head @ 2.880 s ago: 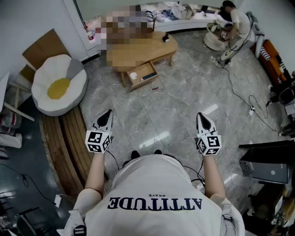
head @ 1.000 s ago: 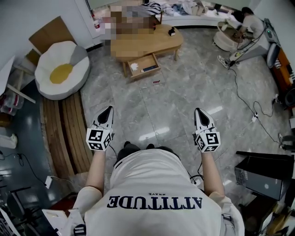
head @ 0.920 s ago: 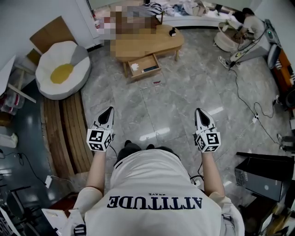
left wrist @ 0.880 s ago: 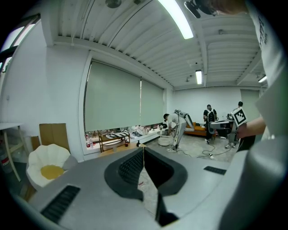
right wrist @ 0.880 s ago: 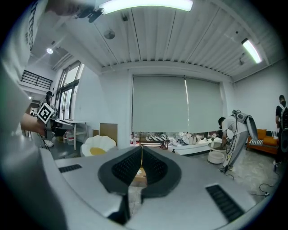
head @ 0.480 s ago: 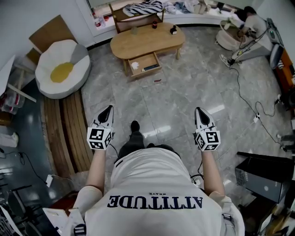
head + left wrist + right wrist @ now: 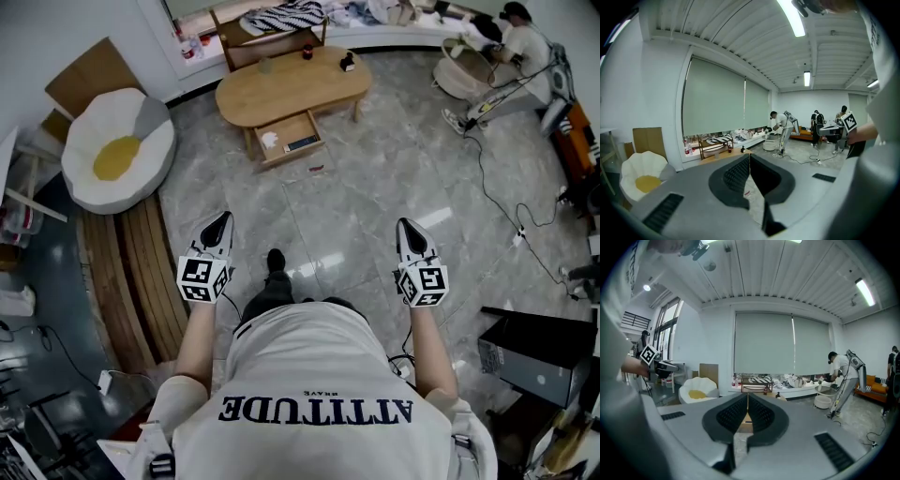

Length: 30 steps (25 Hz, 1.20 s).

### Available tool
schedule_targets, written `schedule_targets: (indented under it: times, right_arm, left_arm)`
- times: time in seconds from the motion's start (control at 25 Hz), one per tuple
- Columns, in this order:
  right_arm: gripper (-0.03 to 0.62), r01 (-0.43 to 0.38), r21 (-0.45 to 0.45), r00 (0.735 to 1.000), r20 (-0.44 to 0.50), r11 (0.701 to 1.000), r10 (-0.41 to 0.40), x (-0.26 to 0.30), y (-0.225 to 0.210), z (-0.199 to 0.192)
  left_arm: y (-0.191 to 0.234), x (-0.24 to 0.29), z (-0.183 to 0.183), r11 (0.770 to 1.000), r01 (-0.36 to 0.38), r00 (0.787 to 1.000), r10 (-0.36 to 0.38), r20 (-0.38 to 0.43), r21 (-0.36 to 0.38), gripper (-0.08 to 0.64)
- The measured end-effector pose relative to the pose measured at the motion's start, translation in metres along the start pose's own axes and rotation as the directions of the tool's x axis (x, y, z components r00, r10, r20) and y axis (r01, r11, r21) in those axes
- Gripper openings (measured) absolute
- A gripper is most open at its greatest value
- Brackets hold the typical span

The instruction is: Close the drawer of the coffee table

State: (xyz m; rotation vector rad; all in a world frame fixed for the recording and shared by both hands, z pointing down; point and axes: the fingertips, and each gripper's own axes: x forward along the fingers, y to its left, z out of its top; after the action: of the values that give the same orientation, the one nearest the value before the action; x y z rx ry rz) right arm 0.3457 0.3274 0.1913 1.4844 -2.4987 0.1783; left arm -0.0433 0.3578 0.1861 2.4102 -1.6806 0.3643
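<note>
The grey polished stone floor (image 7: 366,187) is spreading out below and ahead of both grippers. The oval light-wood coffee table (image 7: 281,89) is standing well ahead of them, roughly between their two lines of aim. A white egg-shaped cushioned seat with a yellow centre (image 7: 117,155) is sitting ahead of the left gripper (image 7: 222,218), off to its outer side. The table's shallow wooden drawer (image 7: 289,143) is standing pulled out on the side facing the grippers, well apart from both, with a white item and a dark flat item lying inside. The left gripper's jaws are pressing together with nothing between them, and the right gripper (image 7: 405,225) is likewise closed and empty. A small reddish object (image 7: 317,170) is lying on the floor just on the grippers' side of the drawer.
</note>
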Motion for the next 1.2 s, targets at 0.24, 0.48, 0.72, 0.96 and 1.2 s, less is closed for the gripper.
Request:
schedule_targets:
  times: [0.24,0.48,0.72,0.96,1.2]
  right_arm:
    - [0.020,0.005,0.003,1.000,-0.024,1.000,-0.005,0.048,0.009,0.010]
    - [0.020,0.015,-0.002,0.999,-0.042,1.000,-0.015,0.092,0.019,0.021]
    - [0.020,0.047,-0.012,0.998,-0.049,0.999,-0.048,0.139,0.019,0.038]
    - [0.020,0.046,-0.040,0.997,-0.067,0.998,-0.048,0.187,0.030,0.049]
    - [0.020,0.045,-0.048,0.997,-0.064,0.998,-0.048,0.219,0.035,0.062]
  left_arm:
    - [0.041,0.036,0.009,1.000,0.028,1.000,-0.028,-0.009,-0.004,0.021]
    - [0.080,0.070,0.019,0.998,0.060,0.998,-0.060,-0.012,-0.004,0.021]
    - [0.123,0.103,0.032,0.995,0.103,0.995,-0.103,0.002,0.001,0.021]
    - [0.167,0.136,0.038,0.992,0.128,0.992,-0.128,-0.010,0.014,0.021]
    - [0.198,0.156,0.047,0.991,0.131,0.991,-0.131,-0.009,0.026,0.021]
